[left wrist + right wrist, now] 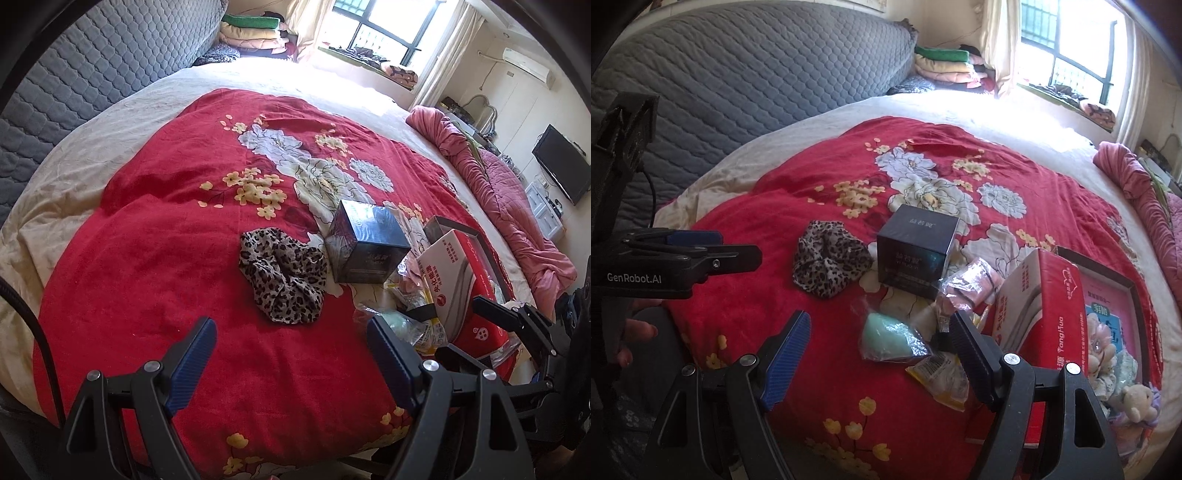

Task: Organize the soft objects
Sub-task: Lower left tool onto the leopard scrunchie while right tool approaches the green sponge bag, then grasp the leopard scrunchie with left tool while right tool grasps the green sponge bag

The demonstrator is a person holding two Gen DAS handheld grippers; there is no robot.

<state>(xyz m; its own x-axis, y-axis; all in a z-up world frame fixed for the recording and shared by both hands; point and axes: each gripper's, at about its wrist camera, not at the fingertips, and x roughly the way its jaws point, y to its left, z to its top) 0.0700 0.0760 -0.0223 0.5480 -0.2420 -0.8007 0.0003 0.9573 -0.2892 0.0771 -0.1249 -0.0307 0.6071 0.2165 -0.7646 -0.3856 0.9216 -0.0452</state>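
- The left claw (pixel 291 332) stands wide open with nothing between its ribbed blue pads, hovering over the bed just short of the leopard-print scrunchie (pixel 283 275).
- The right claw (pixel 881 330) is also spread wide and grips nothing; the mint-green sponge (pixel 886 338) lies on the bed in the gap between its fingers, untouched.
- The red blanket (pixel 166 266) is plush and nappy, printed with white peonies and small yellow blossoms, and lies over a cream sheet (pixel 74 155).
- The scrunchie is a ruffled ring of thin, crinkled fabric, lying flat on the blanket just left of the dark box (pixel 918 254).
- That box is a glossy, sharp-edged cube with pale lettering on its top and front.
- The sponge is a smooth teardrop sealed in a clear crinkly wrapper, near the front of the blanket, below the box.
- A pink soft item in a clear packet (pixel 971 284) lies just right of the box, and a yellow-edged plastic packet (pixel 942 376) touches the sponge's wrapper.
- A red cardboard carton (pixel 1056 306) stands tilted at the right, against a shallow open tray (pixel 1134 288) holding small plush pieces.
- A grey quilted headboard (pixel 757 74) with a scale-like stitch pattern backs the bed.
- A crumpled pink quilt (pixel 498 206) lies along the bed's far right edge.
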